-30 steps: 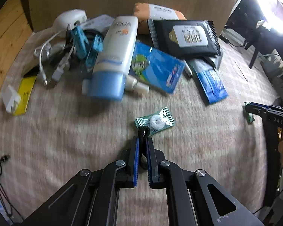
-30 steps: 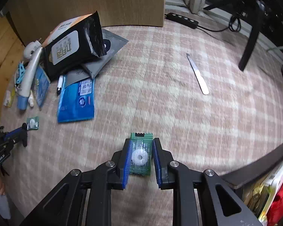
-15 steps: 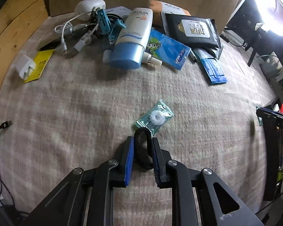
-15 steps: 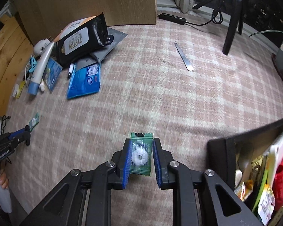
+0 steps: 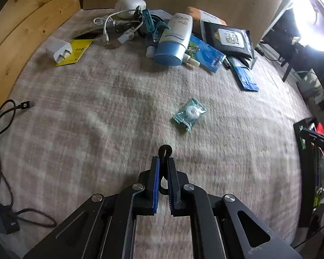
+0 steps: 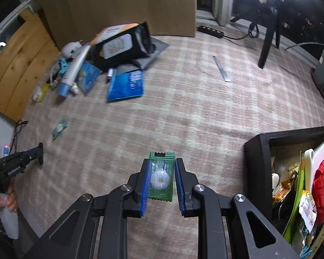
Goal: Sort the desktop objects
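The black box (image 6: pixel 257 151) runs off the right edge; its jumbled contents are too cluttered to identify.

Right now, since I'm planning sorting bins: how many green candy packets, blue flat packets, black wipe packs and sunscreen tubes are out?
Green candy packets: 2, the loose candy packet and the held candy packet in the right gripper
Blue flat packets: 2, the cartoon packet and the dark blue sachet
Black wipe pack: 1
Sunscreen tube: 1
Total: 6

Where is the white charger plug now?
In the left wrist view, the white charger plug lies at the far left of the plaid cloth, resting on a yellow card, left of the cable tangle.
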Demonstrator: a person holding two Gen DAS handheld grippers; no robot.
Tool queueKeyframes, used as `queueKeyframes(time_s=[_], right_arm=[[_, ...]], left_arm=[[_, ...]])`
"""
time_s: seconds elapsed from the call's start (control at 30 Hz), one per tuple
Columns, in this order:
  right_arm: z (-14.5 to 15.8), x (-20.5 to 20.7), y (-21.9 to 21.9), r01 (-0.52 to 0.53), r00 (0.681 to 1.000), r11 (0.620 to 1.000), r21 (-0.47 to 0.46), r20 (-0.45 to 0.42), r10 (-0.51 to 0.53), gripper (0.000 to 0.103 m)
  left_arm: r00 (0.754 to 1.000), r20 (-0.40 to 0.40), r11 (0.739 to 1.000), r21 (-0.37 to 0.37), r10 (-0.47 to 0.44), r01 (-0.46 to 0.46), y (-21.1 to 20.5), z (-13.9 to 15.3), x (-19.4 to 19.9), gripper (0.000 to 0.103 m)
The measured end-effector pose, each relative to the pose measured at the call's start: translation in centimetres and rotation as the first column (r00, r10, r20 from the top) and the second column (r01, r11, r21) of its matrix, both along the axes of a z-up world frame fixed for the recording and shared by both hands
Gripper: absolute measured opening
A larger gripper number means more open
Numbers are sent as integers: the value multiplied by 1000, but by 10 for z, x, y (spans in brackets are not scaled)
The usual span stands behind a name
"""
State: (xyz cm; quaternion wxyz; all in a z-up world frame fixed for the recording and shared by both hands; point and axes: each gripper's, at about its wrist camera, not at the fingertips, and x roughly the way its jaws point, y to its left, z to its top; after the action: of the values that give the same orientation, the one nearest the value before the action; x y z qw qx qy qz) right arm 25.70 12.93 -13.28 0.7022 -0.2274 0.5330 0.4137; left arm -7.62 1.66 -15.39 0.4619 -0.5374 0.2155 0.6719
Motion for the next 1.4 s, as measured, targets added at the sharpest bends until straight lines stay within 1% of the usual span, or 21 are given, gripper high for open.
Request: queueKeyframes(time_s=[0.07, 0.17, 0.23, 0.3, 0.37, 0.5, 0.53, 0.57, 0.67, 0.7, 0.77, 0.87, 0.93, 0.97, 1.07, 1.1, 1.17, 1.23, 1.4], right_arm=[[3, -4, -2, -4, 1000, 1000, 15, -5, 4, 20], [9, -10, -10, -2, 1000, 999, 32, -6, 2, 20], [13, -11, -20, 8, 1000, 999, 43, -13, -8, 20], [17, -9, -33, 24, 1000, 998, 53, -12, -23, 20], [22, -6, -46, 48, 999, 997, 61, -4, -47, 20], [37, 3, -80, 109, 994, 991, 82, 11, -110, 20], [40, 5, -87, 123, 992, 989, 86, 18, -125, 20], [43, 7, -95, 139, 989, 986, 89, 27, -142, 20], [53, 16, -124, 196, 979, 975, 102, 46, -201, 20], [56, 19, -131, 210, 975, 972, 105, 47, -216, 20], [60, 24, -149, 246, 966, 963, 109, 55, -253, 20], [64, 34, -176, 301, 949, 947, 113, 64, -309, 20], [66, 39, -194, 337, 936, 934, 116, 64, -345, 20], [67, 42, -204, 357, 928, 927, 116, 65, -366, 20], [67, 48, -226, 404, 909, 907, 117, 64, -413, 20], [67, 50, -234, 420, 901, 900, 115, 63, -429, 20], [65, 54, -248, 449, 887, 886, 113, 61, -457, 20], [64, 56, -259, 469, 877, 876, 112, 58, -477, 20], [62, 60, -281, 515, 851, 850, 112, 58, -523, 20]], left_arm=[[1000, -4, 1000, 11, -13, 13, 3, 6, 6, 7], [998, -14, 998, 37, -58, 58, 10, 21, 20, 7], [996, -16, 995, 51, -88, 88, 23, 26, 32, 7], [991, -15, 988, 67, -136, 137, 38, 33, 50, 7], [982, -20, 979, 83, -188, 189, 54, 40, 70, 7], [953, -23, 945, 121, -302, 303, 88, 60, 118, 7], [899, -21, 890, 129, -438, 437, 96, 62, 129, 7], [883, -22, 873, 139, -469, 467, 104, 67, 145, 7], [846, -19, 834, 157, -533, 529, 119, 76, 182, 7], [828, -17, 816, 164, -560, 555, 126, 79, 198, 7], [803, -12, 789, 172, -596, 589, 136, 82, 222, 7], [758, -3, 745, 187, -652, 641, 149, 87, 264, 7], [734, 7, 721, 197, -679, 665, 156, 89, 287, 7], [716, 13, 703, 204, -698, 681, 160, 92, 302, 7], [676, 20, 663, 219, -737, 716, 167, 97, 336, 7], [659, 21, 646, 224, -752, 730, 169, 98, 349, 7], [635, 24, 622, 231, -772, 748, 173, 100, 370, 7], [605, 35, 594, 237, -796, 768, 177, 100, 393, 7], [550, 36, 542, 236, -834, 807, 179, 100, 436, 7]])
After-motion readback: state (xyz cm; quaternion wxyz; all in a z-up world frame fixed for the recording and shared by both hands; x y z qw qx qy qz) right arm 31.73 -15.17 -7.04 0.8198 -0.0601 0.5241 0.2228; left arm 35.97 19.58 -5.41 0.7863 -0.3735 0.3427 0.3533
